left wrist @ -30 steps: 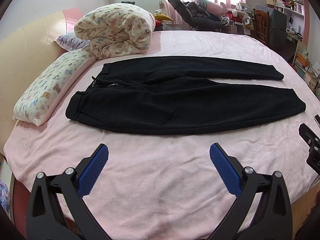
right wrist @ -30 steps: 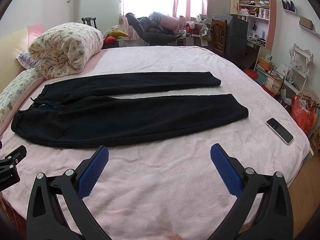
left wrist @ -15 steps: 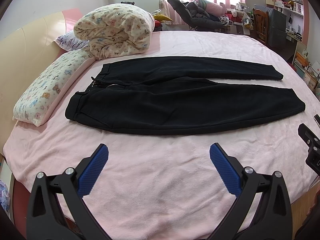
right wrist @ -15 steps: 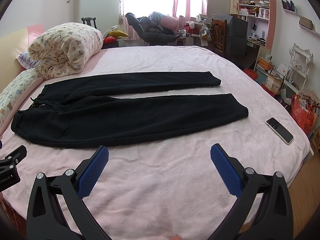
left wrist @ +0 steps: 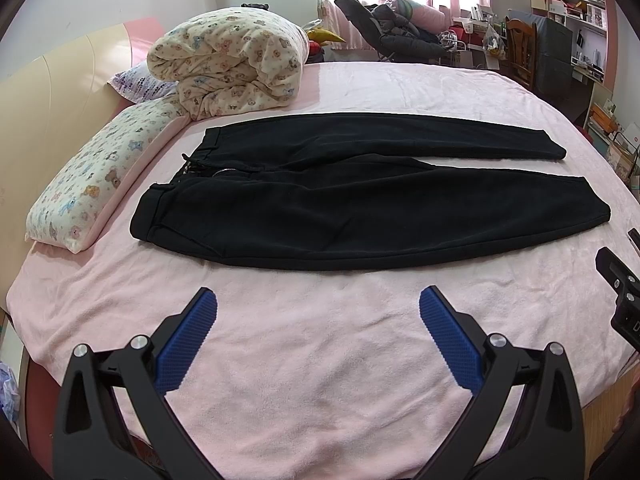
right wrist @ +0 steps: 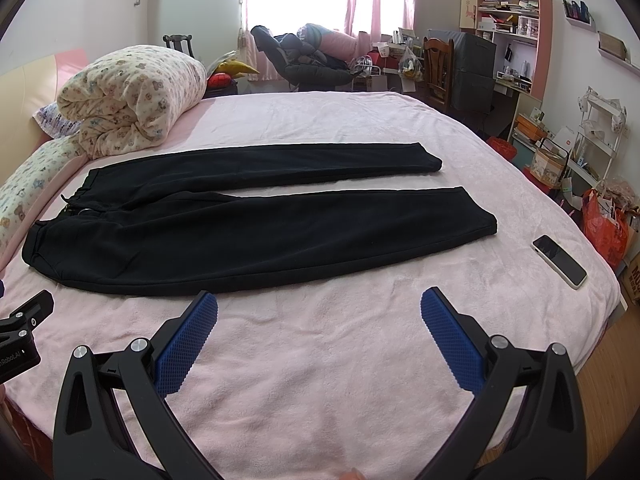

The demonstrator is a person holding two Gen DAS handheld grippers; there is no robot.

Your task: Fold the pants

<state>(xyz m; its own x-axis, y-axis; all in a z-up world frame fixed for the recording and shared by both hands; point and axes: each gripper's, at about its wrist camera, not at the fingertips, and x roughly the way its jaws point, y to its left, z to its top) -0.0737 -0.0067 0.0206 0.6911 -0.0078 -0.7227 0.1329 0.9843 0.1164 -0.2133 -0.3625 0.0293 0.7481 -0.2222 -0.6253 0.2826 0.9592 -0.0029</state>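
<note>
Black pants (left wrist: 360, 208) lie flat on the pink bed cover, waistband at the left, both legs stretched to the right and slightly apart; they also show in the right wrist view (right wrist: 256, 224). My left gripper (left wrist: 318, 304) is open and empty, hovering over the cover just in front of the near leg. My right gripper (right wrist: 319, 304) is open and empty, also in front of the near leg's lower edge. The right gripper's body shows at the right edge of the left wrist view (left wrist: 624, 308).
A rolled teddy-print duvet (left wrist: 228, 64) and a long pillow (left wrist: 100, 168) lie at the bed's left. A phone (right wrist: 559, 255) lies on the cover right of the leg cuffs. Chairs, shelves and bags stand beyond the bed; wooden floor (right wrist: 600, 380) at right.
Almost nothing: the left wrist view has shifted very slightly toward the pants. Both grippers stay open and the pants have not moved.
</note>
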